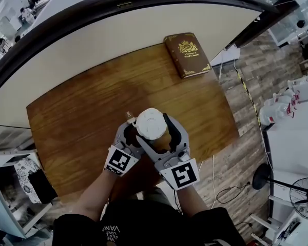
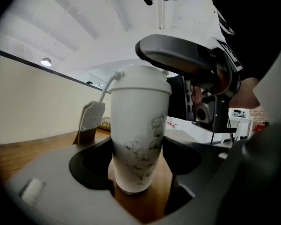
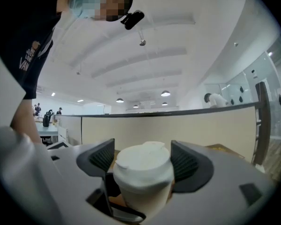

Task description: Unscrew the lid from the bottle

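On the wooden table (image 1: 66, 122) the white bottle (image 2: 136, 121) stands upright, lid (image 1: 148, 122) uppermost. The left gripper (image 2: 138, 170) pinches its lower body and the right gripper (image 3: 143, 159) clamps the lid. Only the left gripper view shows its flower drawing (image 2: 141, 149), and only the head view shows a book (image 1: 187, 54).

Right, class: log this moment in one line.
left gripper: grips bottle low | right gripper: jaws on lid | lid on | bottle upright on table
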### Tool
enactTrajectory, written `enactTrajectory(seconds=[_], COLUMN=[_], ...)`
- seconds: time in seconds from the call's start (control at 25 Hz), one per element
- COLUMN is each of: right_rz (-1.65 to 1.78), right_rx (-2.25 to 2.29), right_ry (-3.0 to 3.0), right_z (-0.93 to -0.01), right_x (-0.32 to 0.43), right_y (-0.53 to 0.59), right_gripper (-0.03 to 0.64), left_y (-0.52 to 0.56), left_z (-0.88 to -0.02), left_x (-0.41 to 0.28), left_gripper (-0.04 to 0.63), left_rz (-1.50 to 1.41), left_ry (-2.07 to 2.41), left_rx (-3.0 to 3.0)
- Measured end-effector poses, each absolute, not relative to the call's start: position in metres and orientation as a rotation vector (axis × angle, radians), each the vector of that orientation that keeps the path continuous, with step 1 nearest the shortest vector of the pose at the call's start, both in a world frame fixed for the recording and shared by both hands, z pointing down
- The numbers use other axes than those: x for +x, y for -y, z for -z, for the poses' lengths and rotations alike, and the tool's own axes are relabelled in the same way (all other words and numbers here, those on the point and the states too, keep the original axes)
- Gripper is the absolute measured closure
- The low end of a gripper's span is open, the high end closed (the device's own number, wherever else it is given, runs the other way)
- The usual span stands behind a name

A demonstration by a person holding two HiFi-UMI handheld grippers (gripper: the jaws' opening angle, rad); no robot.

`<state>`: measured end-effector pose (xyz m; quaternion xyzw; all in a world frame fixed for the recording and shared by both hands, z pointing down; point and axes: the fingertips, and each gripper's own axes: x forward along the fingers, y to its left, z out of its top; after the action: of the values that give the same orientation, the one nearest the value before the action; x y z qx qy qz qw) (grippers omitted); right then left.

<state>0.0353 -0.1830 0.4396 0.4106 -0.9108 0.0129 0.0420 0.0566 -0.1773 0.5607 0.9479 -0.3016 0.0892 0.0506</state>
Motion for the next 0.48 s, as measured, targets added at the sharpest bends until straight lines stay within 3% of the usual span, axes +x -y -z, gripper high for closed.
enactTrajectory(seconds=[0.48], right_rz=[0.000], right_rx=[1.172], right_ry=[2.746], right_z=[-0.4462], right_x=[0.0285], right_y=[0.1904], right_gripper=[0.273], left_y=[0.1774], left_z=[-0.5610], left_x=[0.0560], left_gripper=[0.258], left_rz=[-0.266], left_ry=[0.912], left_rx=[2.899])
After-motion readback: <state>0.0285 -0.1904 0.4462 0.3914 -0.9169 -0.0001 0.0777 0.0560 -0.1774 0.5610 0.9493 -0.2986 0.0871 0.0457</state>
